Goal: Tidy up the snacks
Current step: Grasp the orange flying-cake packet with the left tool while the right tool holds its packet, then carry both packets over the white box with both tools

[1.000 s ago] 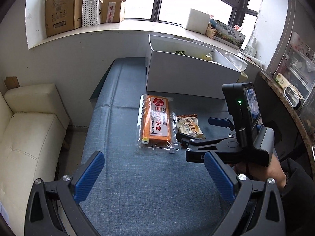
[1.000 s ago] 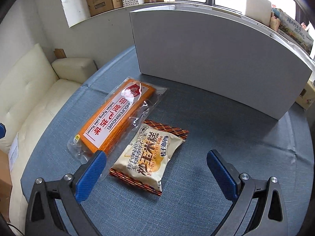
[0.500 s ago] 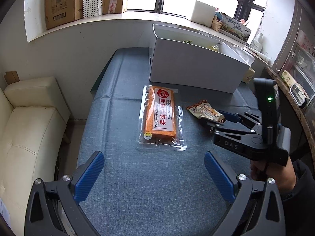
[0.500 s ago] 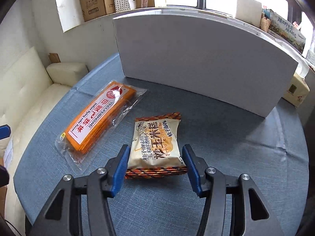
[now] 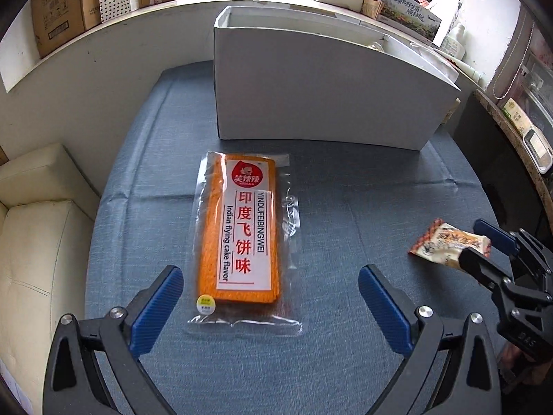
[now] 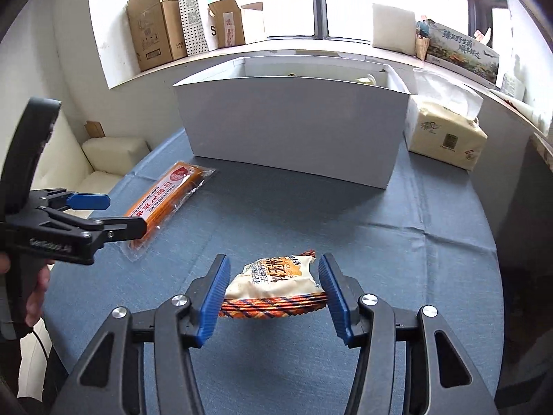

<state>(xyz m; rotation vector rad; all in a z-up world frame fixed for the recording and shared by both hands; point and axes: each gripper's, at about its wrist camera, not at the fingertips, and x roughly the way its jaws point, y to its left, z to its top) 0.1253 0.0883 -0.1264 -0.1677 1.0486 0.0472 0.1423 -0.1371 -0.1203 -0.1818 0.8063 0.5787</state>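
Observation:
A small cream and orange snack packet [image 6: 276, 280] hangs clear of the blue table [image 6: 380, 235], with my right gripper [image 6: 273, 276] shut on its sides. In the left wrist view that packet [image 5: 446, 245] and the right gripper [image 5: 484, 245] are at the right edge. A long orange flying-cake pack [image 5: 242, 224] in clear wrap lies flat mid-table. My left gripper [image 5: 269, 287] stands open just above its near end, one finger on each side, not touching. The white open box [image 5: 311, 97] stands behind the pack.
A tissue pack [image 6: 446, 135] sits right of the white box [image 6: 293, 128]. Cardboard boxes [image 6: 155, 31] line the window sill. A cream sofa [image 5: 41, 242] borders the table's left side. A dark counter [image 5: 511, 159] stands on the right. A hand [image 6: 34, 294] holds the left gripper [image 6: 121, 214].
My right gripper shut on the small packet, lifted it off the table and carried it back and to the right. The left gripper moved forward and down over the orange pack.

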